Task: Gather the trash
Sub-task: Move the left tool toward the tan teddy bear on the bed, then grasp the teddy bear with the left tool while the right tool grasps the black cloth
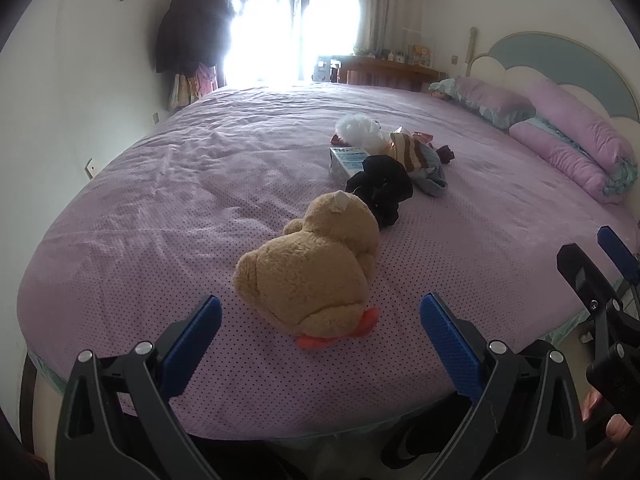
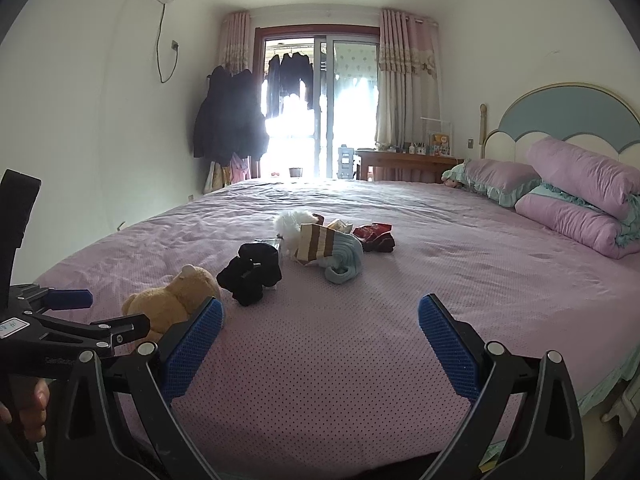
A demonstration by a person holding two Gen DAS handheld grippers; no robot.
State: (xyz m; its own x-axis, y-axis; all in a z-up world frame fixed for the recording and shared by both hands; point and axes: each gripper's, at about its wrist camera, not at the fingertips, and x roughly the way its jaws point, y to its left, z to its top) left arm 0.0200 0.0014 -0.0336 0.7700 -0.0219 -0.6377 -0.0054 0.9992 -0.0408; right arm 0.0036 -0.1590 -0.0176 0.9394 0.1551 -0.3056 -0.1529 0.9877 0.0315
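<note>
A tan plush bear (image 1: 312, 264) lies on the lilac bed (image 1: 160, 208) just ahead of the left jaws. Beyond it sit a black cloth bundle (image 1: 380, 188) and striped socks (image 1: 416, 156). Far right of the jaws, pillows (image 2: 576, 196) stack against the headboard (image 2: 568, 112).

We see bed cover (image 2: 360, 360): matt lilac cloth, dotted weave, lightly creased. Tan plush toy (image 1: 316, 272): nubbly fleece, orange felt-like feet. White plush (image 2: 290, 222): long fluffy pile. Black garment (image 2: 252, 272): soft matt cloth. Striped sock (image 2: 320, 244): ribbed knit. Small box (image 1: 346, 162): printed card, slight sheen. Red wrapper (image 2: 372, 232): glossy, crinkled. Left gripper (image 1: 320, 332) and right gripper (image 2: 320, 332): matt black plastic arms, silvery metal rivets, blue pads (image 2: 448, 340) with rough knurled texture. Desk (image 2: 404, 160): brown wood, smooth.
</note>
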